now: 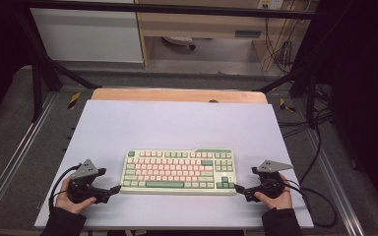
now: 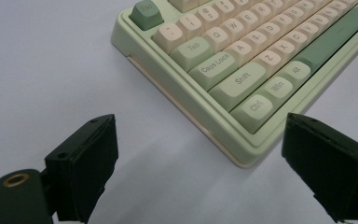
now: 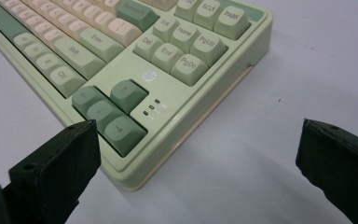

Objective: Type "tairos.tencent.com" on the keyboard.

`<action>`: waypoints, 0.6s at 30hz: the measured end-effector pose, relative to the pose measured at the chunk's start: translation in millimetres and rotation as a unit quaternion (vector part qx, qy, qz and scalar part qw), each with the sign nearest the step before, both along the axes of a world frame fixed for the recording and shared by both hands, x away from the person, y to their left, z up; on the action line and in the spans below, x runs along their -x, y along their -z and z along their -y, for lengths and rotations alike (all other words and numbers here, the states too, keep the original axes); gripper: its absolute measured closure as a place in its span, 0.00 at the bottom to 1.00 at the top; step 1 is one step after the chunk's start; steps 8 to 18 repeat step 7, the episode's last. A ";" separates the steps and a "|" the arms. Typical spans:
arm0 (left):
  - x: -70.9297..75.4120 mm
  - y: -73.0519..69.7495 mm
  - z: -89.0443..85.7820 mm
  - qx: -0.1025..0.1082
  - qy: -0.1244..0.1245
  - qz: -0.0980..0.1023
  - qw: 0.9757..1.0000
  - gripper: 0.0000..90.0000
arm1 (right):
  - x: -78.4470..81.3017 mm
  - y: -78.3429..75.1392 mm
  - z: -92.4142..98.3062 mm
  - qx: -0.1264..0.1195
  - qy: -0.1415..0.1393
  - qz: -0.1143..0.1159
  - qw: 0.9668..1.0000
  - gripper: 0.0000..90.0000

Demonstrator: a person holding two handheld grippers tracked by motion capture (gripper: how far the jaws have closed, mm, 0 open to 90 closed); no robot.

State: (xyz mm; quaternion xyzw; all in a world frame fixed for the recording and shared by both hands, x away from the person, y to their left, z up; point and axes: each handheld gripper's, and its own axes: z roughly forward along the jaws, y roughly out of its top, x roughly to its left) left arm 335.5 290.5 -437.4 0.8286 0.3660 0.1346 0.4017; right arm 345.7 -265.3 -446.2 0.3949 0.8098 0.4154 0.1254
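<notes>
A pale green keyboard [image 1: 178, 171] with pink and green keys lies flat near the front of the white table top [image 1: 177, 128]. My left gripper [image 1: 114, 189] is open at the keyboard's front left corner [image 2: 242, 158], jaws spread wide with that corner between them. My right gripper [image 1: 237, 189] is open at the front right corner [image 3: 135, 179], close by the arrow keys [image 3: 109, 112]. Neither gripper holds anything. A hand holds each gripper from below.
The white top rests on a wooden table whose far edge [image 1: 177, 95] shows behind. A black frame with cables [image 1: 320, 162] stands around the table, with cabinets and floor beyond.
</notes>
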 end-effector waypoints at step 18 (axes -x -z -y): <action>0.2 -0.2 0.5 -0.001 0.001 -0.001 1.000 0.12 | 0.8 -0.1 0.6 -0.001 -0.005 -0.002 1.000 0.01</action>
